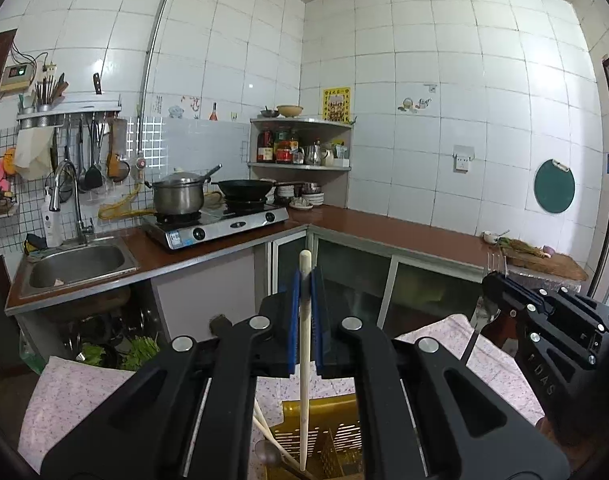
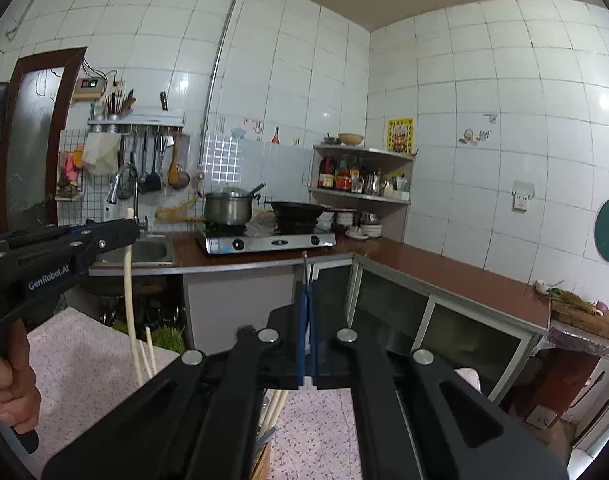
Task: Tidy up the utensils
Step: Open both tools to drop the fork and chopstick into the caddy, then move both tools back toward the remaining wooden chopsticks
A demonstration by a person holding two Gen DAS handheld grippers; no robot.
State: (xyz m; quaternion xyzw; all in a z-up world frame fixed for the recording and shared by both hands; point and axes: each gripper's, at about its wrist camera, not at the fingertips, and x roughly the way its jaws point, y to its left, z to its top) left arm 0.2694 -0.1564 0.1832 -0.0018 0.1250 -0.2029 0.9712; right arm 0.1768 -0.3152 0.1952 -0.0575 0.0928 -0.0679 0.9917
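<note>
Chopstick (image 1: pixel 304 360) hangs upright in my left tongs (image 1: pixel 304 280), clamped near its top, above the yellow holder (image 1: pixel 336 412). Light, stiff, slippery. My right tongs (image 2: pixel 307 280) pinch a fork (image 1: pixel 480 320) by its thin handle.

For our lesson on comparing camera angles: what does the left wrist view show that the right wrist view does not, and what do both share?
Left wrist view only: the yellow slotted holder below the left tool, and the fork hanging from the right tool.

Right wrist view only: the hand gripping the left tool's handle, and the thin metal handle pinched in the right tool's pads.

Both: the pale chopstick clamped in the left tool, the sink, stove, pot and wok.
</note>
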